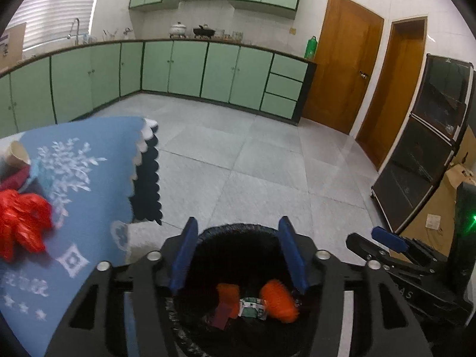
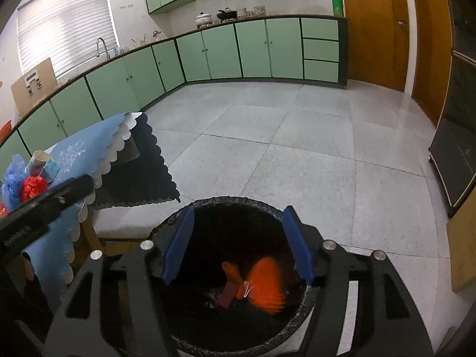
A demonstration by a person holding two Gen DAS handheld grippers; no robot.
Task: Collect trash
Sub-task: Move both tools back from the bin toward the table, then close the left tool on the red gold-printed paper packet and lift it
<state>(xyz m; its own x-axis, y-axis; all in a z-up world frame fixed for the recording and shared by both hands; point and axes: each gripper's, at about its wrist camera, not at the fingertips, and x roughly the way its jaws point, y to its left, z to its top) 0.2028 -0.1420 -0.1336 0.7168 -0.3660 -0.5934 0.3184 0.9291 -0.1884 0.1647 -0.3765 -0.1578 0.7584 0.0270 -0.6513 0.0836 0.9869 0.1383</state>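
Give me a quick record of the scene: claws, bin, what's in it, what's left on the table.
left claw: open, nothing between the pads, above the bin
right claw: open, nothing between the pads, above the bin
bin: on the floor beside the table, lined with a black bag
in bin: orange wrapper, small white packet, dark red scrap
table: blue cloth; red bag, paper cup, blue bag remain

Green cabinets [image 2: 223,50], grey tiled floor [image 2: 297,148], wooden doors [image 1: 342,65]
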